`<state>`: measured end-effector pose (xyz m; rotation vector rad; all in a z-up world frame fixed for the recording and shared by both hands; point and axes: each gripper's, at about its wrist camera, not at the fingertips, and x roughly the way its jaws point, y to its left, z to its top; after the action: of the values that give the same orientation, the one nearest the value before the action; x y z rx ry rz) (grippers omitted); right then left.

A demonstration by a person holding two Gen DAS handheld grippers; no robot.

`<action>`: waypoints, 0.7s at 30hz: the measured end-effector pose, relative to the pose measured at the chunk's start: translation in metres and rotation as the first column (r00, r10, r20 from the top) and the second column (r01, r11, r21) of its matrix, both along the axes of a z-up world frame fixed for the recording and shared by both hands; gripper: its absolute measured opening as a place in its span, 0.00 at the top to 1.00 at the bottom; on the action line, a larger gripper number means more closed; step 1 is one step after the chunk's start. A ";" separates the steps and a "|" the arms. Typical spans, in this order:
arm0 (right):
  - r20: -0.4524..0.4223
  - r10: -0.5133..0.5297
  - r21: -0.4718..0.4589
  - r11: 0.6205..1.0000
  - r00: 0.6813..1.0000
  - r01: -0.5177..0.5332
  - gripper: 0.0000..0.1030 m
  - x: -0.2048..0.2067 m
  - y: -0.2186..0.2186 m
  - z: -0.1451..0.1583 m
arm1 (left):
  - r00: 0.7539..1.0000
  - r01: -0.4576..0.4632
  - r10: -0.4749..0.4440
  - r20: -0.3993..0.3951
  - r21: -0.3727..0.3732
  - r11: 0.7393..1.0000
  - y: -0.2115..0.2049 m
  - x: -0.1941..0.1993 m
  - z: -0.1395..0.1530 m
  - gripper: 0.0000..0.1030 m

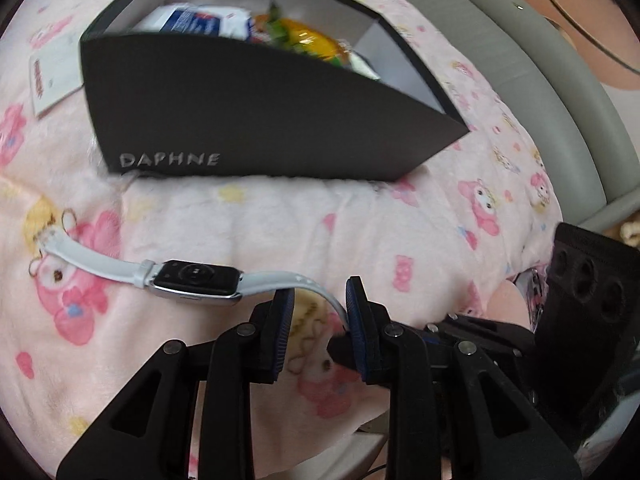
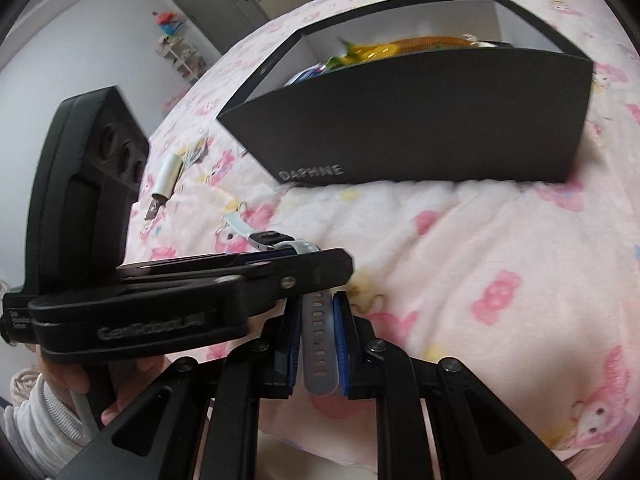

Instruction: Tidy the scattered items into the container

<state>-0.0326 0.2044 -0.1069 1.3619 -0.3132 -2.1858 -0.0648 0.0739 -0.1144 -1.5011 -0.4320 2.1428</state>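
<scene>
Left wrist view: the left tool stands open around the strap of a grey-banded black-faced smartwatch at lower left on the pink cartoon-print blanket, below the black "DAPHNE" cardboard box. Right wrist view: the right tool, bottom centre, is closed on the watch's perforated strap end, the box at upper right.

At six o'clock the right gripper has its blue pads closed against the perforated grey strap of a smartwatch, the strap standing upright between them. The watch's dark face lies further off toward eleven o'clock on the pink cartoon-print blanket. The left gripper reaches in sideways from nine o'clock, crossing the strap just above the pads; whether it grips is hidden. At one o'clock sits the black box lettered DAPHNE, with yellow and blue packets inside. A small white tube lies on the blanket at ten o'clock.
</scene>
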 end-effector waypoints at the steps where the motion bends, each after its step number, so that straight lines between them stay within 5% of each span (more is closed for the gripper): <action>1: 0.000 -0.005 -0.011 1.000 1.000 0.005 0.87 0.000 0.004 0.000 | 1.000 0.000 0.000 0.000 0.002 1.000 0.000 0.000 0.001 0.73; 13: 0.011 -0.103 -0.025 0.994 0.995 0.103 0.88 -0.007 0.041 -0.006 | 0.999 -0.049 0.049 -0.018 -0.027 0.998 -0.004 -0.004 0.002 0.70; 18: -0.009 -0.175 -0.025 0.984 0.985 0.175 0.88 -0.010 0.066 0.000 | 0.996 -0.072 0.077 0.040 -0.097 0.993 -0.012 -0.010 -0.020 0.70; 21: 0.000 -0.251 0.005 0.968 0.968 0.251 0.89 -0.015 0.084 -0.003 | 0.993 -0.069 0.073 0.094 -0.047 0.997 -0.012 -0.013 -0.030 0.70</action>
<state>-0.0476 0.2883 -0.1102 1.3902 -0.5062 -2.3914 -0.0776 0.0623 -0.1448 -1.6402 -0.4814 2.1534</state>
